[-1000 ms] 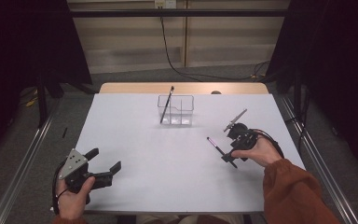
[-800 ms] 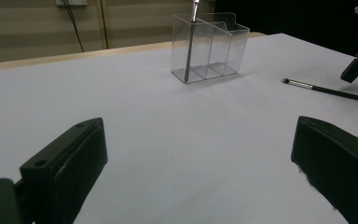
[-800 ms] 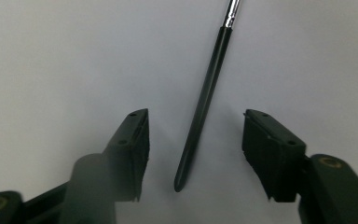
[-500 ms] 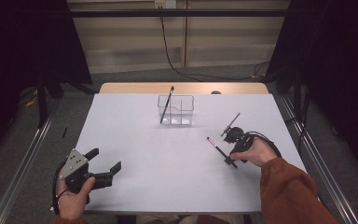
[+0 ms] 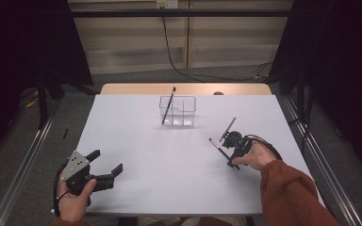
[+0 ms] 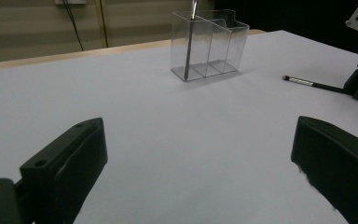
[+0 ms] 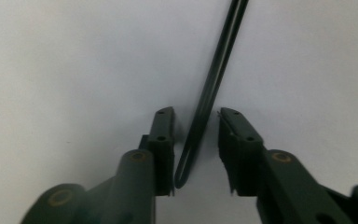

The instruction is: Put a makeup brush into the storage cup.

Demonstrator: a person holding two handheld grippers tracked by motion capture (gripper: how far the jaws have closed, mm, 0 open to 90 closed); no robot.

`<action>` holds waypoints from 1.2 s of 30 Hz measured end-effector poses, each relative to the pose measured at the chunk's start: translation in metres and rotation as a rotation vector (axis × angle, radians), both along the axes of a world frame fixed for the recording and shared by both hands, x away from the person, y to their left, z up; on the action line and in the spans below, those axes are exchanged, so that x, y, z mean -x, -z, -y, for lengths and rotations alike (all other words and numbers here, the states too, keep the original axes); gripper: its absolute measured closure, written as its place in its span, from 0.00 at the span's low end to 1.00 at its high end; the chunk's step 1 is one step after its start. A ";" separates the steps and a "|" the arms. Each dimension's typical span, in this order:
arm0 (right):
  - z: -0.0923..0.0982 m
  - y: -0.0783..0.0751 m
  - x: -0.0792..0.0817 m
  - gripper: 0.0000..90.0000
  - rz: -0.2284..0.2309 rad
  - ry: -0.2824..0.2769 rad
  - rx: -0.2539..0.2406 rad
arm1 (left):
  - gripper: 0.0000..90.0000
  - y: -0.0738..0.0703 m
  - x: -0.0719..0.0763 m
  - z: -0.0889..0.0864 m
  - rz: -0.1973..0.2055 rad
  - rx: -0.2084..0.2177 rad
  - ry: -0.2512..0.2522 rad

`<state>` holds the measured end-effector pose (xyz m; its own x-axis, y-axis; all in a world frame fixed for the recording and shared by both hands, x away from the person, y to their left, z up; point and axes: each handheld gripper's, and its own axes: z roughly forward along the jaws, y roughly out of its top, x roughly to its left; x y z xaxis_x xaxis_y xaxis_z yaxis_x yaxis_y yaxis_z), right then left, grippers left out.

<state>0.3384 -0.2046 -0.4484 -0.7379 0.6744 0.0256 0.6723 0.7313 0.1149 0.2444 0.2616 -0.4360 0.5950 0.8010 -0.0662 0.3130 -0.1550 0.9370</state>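
Right gripper jaws closing since earlier | pen between, not yet pinched | left gripper agape

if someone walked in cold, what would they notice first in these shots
Probably the right gripper on the right side of the white table, its jaws just closing around a dark pen that lies flat there; a small gap shows on each side, so it is not yet pinched. Next, the clear divided holder near the table's far edge, with another pen leaning in its left compartment. The left gripper waits open at the near left.
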 end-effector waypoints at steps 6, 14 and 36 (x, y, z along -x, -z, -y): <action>-0.001 0.000 0.000 0.92 -0.015 0.001 0.002 | 0.04 0.000 0.000 0.000 0.004 0.009 -0.007; 0.000 0.000 0.000 0.94 -0.011 0.006 0.002 | 0.04 0.000 0.000 -0.001 0.000 0.004 -0.007; 0.015 -0.008 0.006 0.94 0.037 0.055 -0.128 | 0.04 0.001 0.000 -0.002 -0.007 0.003 -0.016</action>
